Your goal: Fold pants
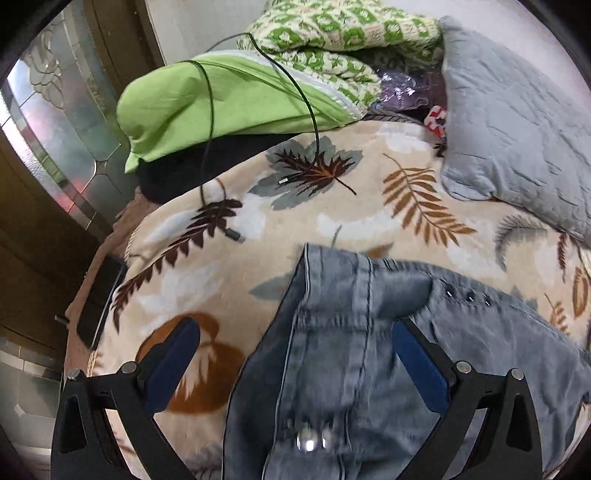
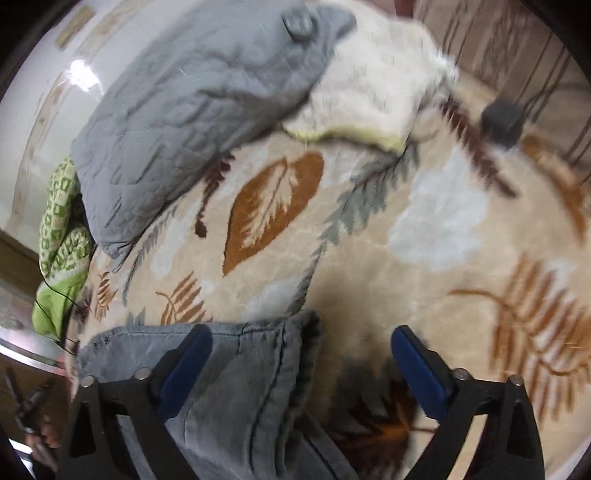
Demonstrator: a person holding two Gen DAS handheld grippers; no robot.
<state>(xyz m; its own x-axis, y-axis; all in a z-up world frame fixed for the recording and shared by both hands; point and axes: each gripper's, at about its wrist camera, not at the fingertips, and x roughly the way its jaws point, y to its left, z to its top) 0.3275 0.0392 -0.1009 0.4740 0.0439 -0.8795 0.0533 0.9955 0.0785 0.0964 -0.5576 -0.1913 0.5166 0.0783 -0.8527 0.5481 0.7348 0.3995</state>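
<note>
Pale blue-grey jeans [image 1: 351, 332] lie on a cream blanket with a leaf print [image 1: 207, 280]. In the left wrist view the waistband end, with its metal button [image 1: 309, 441], lies below my left gripper [image 1: 295, 350], whose blue-padded jaws stand wide apart over the denim without pressing it. In the right wrist view the jeans [image 2: 236, 373] show a folded corner at the lower left. My right gripper [image 2: 301, 354] hangs above that corner with its jaws wide; the left pad is over denim, the right pad over bare blanket [image 2: 369, 240]. Neither gripper holds anything.
A grey quilted pillow [image 1: 517, 122] [image 2: 192, 110] lies at the head of the bed. A green pillow [image 1: 221, 107], a green patterned cover [image 1: 343, 33] and a black cable [image 1: 314, 122] sit at the far left. A cream cushion [image 2: 373, 92] and a dark box [image 2: 502, 120] lie far right.
</note>
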